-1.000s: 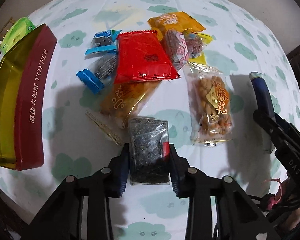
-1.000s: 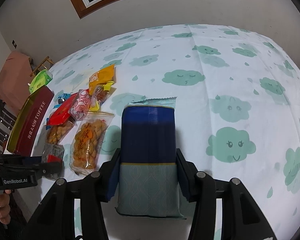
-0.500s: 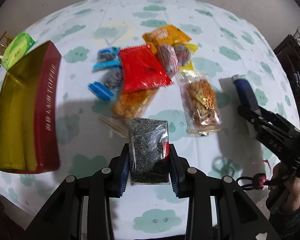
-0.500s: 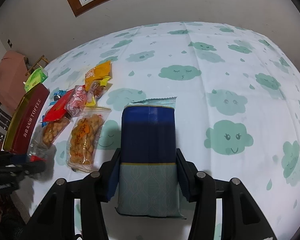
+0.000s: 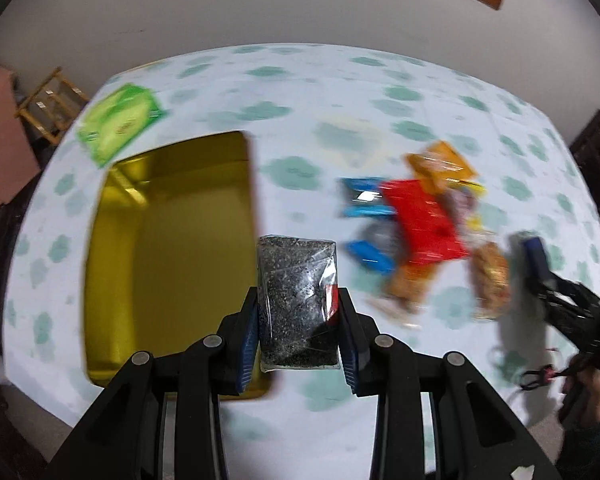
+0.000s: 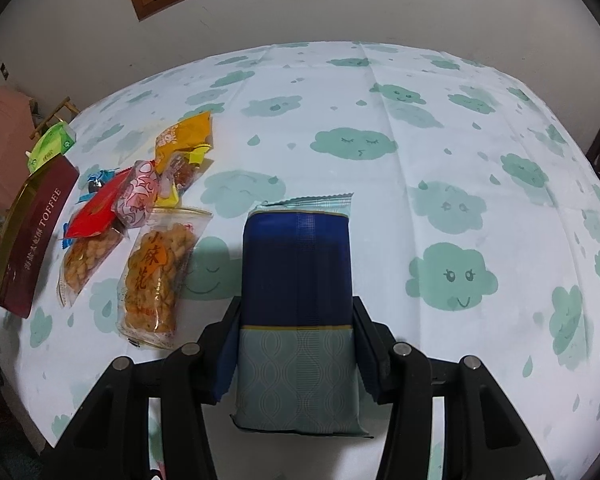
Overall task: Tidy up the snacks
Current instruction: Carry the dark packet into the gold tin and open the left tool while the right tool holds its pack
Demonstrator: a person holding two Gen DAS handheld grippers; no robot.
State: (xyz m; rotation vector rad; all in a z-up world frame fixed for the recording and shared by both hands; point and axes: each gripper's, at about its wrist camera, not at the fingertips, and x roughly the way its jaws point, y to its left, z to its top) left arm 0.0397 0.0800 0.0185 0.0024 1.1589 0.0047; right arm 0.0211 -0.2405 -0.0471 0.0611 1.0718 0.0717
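Shifted since earlier: left gripper (image 5: 298,322), clamping one dark seed packet (image 5: 297,300), now above tin (image 5: 172,256) rim. Right gripper (image 6: 296,344) clamps one blue packet (image 6: 298,276). Beyond: two fried-twist bags (image 6: 156,276), one red packet (image 6: 96,210), one green box (image 5: 118,126).

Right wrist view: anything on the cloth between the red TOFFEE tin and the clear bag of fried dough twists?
Yes. Between the red TOFFEE tin and the clear bag of fried dough twists lies a second clear bag of golden snacks, partly under a red packet.
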